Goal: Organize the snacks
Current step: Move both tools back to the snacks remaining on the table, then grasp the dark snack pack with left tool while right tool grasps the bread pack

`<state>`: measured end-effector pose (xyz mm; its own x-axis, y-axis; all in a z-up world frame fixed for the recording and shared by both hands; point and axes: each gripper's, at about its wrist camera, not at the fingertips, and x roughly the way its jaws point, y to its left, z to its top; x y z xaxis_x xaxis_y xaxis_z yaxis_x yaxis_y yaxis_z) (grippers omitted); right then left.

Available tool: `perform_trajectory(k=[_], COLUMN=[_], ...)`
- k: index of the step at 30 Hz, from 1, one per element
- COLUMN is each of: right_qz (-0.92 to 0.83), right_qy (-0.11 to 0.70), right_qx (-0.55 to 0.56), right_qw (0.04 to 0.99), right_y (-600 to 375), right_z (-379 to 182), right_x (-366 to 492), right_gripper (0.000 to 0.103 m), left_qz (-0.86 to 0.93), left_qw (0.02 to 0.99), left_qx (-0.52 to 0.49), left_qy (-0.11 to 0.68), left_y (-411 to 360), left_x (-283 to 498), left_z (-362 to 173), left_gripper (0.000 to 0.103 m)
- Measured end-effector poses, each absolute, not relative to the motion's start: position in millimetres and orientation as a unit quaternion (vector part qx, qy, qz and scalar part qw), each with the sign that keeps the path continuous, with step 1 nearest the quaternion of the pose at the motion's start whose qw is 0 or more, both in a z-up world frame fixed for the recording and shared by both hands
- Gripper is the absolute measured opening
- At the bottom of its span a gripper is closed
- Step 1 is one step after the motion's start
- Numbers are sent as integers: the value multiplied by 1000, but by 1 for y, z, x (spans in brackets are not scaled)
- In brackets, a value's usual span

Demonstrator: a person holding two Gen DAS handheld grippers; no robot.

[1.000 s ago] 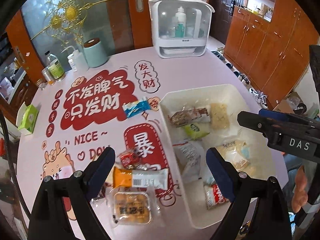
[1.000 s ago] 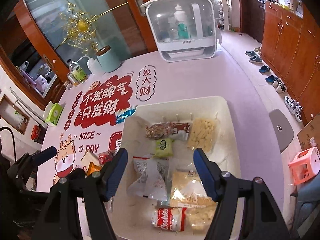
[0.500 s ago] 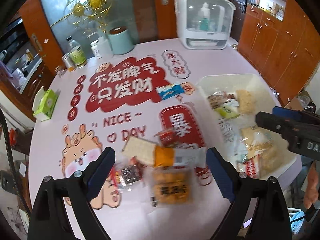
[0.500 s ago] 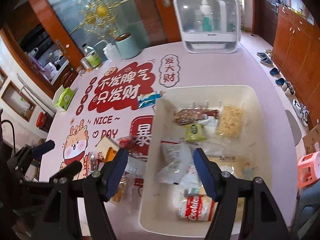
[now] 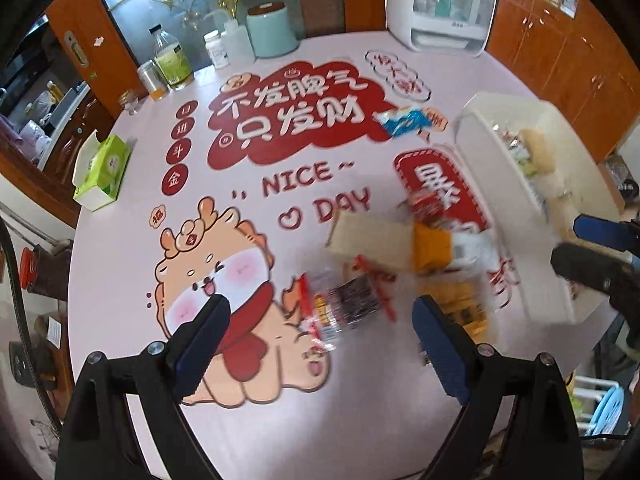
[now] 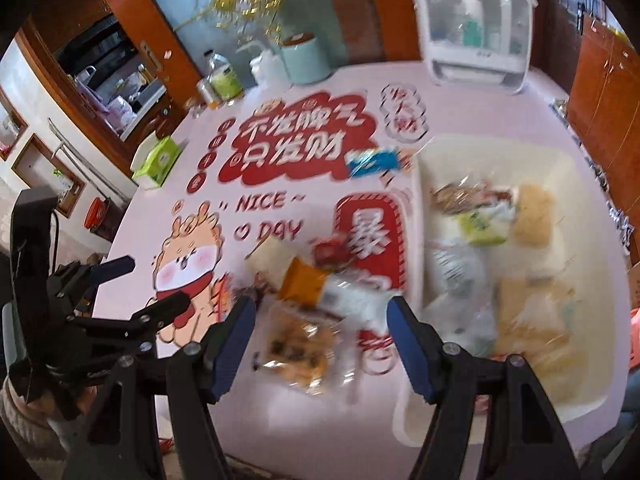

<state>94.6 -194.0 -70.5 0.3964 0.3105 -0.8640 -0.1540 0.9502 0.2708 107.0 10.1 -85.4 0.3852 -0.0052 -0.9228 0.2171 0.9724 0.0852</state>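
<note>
A white bin (image 5: 496, 184) (image 6: 568, 176) at the table's right holds several snack packets. Loose snacks lie in a pile left of it: a beige wafer pack (image 5: 372, 242), an orange-and-white bar (image 5: 440, 250) (image 6: 320, 286), a red packet (image 6: 332, 250), a clear dark-filled packet (image 5: 344, 304) and a clear cookie packet (image 6: 300, 348). A blue packet (image 5: 404, 120) (image 6: 372, 162) lies farther back. My left gripper (image 5: 320, 332) is open and empty above the dark-filled packet. My right gripper (image 6: 320, 332) is open and empty above the cookie packet.
The round pink table (image 5: 160, 240) has red printed lettering. At its far side stand a white appliance (image 5: 440, 4), a teal canister (image 5: 272, 30), bottles (image 5: 172, 60) and a green tissue box (image 5: 104, 168). Wooden cabinets (image 5: 560, 52) line the right.
Both grippers have swung left, away from the bin, so the loose snack pile now lies between their fingers. Both stay open. The snacks have not moved.
</note>
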Motion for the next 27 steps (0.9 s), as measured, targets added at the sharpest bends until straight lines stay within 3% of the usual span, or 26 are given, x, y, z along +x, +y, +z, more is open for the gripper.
perform_trajectory(k=[4,9,21,27], right_qz=[130,90,11,11], right_qy=[550,568,605,612], right_qx=[59,62,90,170], right_qw=[823,816,791,772], right_y=[-167,-150,-146,-160], right_z=[-89,-126,-196,-215], right_x=[89,85,85,90], right_gripper=[70,93,101,103], left_qz=[-93,-142,-227,-243], left_qw=[810,791,756,739], left_qx=[103,139,237,244], left_qy=[570,578,566,579], left_y=[27,30,2,-5], left_x=[114,119,135,144], left_z=[-107,-134,-184,-207], left_gripper=[92,92,91,91])
